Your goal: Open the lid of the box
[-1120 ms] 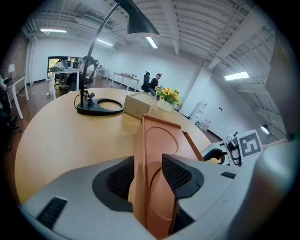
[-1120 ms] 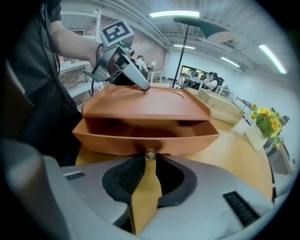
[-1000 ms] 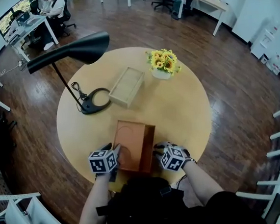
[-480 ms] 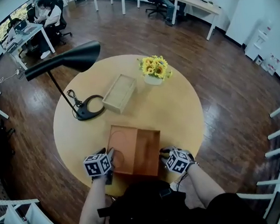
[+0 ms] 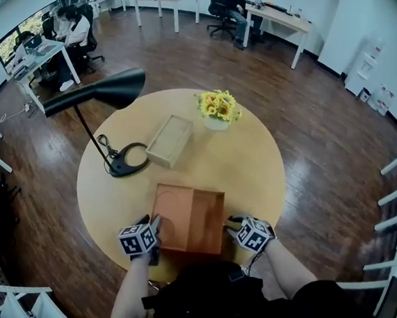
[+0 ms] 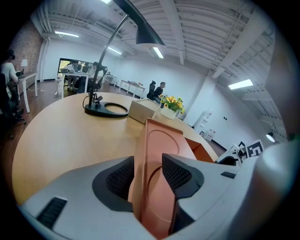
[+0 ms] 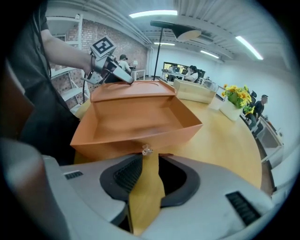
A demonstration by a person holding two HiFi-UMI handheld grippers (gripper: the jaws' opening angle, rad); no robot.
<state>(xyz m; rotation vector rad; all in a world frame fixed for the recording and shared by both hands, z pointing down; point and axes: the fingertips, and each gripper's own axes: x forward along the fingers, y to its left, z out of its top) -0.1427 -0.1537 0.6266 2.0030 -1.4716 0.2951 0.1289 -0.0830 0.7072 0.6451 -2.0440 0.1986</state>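
— Round wooden table (image 5: 254, 156), lower centre: where's your left gripper (image 6: 150, 180)?
— Clamped on the orange lid (image 6: 159, 140), raised off the box (image 5: 208, 220).
— And your right gripper (image 7: 149, 176)?
— Jaws just opening, nothing between them, at the box's right edge.

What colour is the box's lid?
Plain terracotta orange; the lid shows best in the left gripper view.

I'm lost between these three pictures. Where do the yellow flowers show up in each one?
Head view: flowers above centre.
Left gripper view: flowers mid-picture, beyond the lid.
Right gripper view: flowers on the right side.
Shared landmark: the black lamp, left of the flowers in every view.
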